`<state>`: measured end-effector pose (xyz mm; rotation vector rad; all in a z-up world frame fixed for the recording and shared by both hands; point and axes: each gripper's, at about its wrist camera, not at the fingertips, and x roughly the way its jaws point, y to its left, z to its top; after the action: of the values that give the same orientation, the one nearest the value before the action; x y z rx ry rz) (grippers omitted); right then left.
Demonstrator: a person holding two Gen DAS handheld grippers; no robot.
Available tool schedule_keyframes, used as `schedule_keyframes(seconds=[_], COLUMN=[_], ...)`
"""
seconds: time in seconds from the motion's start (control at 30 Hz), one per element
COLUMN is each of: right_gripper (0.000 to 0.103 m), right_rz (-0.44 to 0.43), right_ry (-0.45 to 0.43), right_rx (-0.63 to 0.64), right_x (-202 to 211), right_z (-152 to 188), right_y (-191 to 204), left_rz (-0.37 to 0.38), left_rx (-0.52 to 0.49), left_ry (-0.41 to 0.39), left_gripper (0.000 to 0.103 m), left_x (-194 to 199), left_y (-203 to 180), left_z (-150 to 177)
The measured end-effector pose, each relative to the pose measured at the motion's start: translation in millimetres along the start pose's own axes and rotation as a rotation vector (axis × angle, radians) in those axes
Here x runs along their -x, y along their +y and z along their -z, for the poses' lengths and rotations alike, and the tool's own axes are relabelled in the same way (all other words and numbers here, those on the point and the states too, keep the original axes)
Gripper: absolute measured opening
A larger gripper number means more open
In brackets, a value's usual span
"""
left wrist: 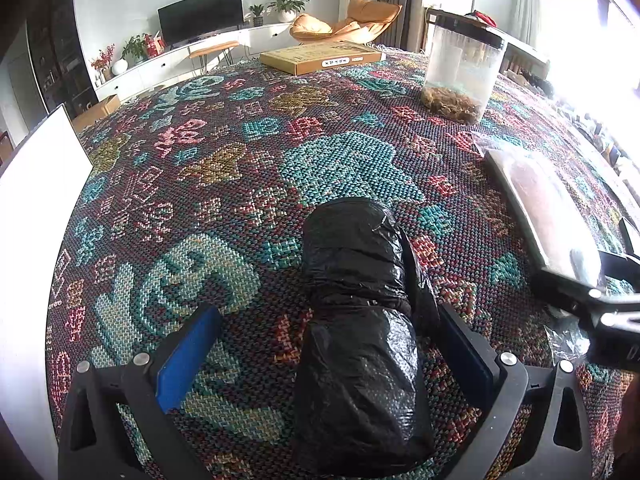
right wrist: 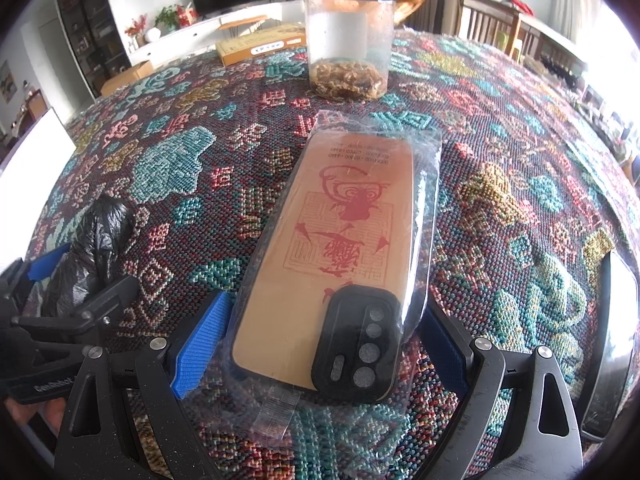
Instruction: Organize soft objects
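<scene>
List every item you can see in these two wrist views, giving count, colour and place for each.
black bag roll: 1, black, on cloth between left claw's fingers
phone case: 1, orange with red print, in clear sleeve, between right claw's fingers
jar: 1, clear with black lid, brown contents, far side of cloth
flat box: 1, tan, far edge
tablecloth: 1, multicoloured woven
left claw: 1, black with blue pads, open
right claw: 1, black with blue pads, open
</scene>
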<state>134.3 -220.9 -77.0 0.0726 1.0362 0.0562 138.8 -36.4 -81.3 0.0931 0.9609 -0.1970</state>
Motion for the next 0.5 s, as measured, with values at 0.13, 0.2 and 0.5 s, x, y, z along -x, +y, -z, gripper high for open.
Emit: schedule_keyframes(seconds=[0.13,0.2,0.5], right_gripper=[0.092,0.092,0.079], right_rz=[-0.076,-0.016,0.062], right_ry=[0.083,0.118,0.134], right_rx=[-0.171,-0.142,-0.076], right_x=[7.5,1.7,-11.0], right_z=[-26.1,-38.4,-37.6], right_y=[-25.7,-18.6,-22.6], left_rz=[0.072,0.1,0.077], left_rx=[-0.021,0.002,-0.065], left_ry=[0.085,0.089,0.065], left_gripper=[0.103,0.103,0.038], left_x=[2.2,5.5,13.1], left_y=[7.5,10.5,11.0], left_z=[-4.6,-2.4,-10.6])
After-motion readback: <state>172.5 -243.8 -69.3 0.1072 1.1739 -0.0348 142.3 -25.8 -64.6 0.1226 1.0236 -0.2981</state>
